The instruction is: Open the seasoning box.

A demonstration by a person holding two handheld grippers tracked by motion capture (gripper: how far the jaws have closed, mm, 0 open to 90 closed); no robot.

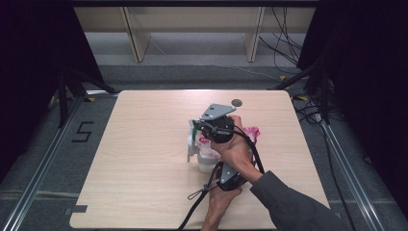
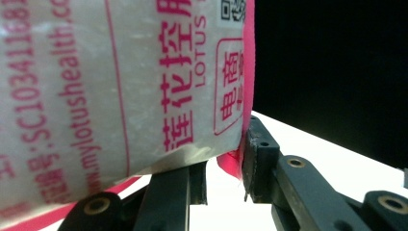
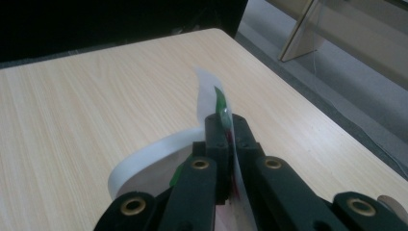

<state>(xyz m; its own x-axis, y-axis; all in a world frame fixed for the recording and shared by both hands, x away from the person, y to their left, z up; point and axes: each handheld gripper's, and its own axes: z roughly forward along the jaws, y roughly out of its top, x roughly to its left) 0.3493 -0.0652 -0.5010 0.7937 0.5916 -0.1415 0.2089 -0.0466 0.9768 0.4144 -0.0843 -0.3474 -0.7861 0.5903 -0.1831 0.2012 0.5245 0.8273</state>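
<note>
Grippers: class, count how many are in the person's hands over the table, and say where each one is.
2. The right gripper is above mid-table, pinching the bag's white top edge. The left gripper is nearer the person, clamped on the bag's pink side seam.

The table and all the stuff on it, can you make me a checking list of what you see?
Surface: pale wooden table, mostly bare.
Job's things: white plastic bag with pink print; its thin torn strip curls away.
Clutter: small round grey disc at the far edge.
Grippers: left gripper clamps the bag's pink edge; right gripper is pinched shut on the strip.
Cables: black cable trails from the near gripper.
Surroundings: grey floor, wooden shelf legs, loose wires.
</note>
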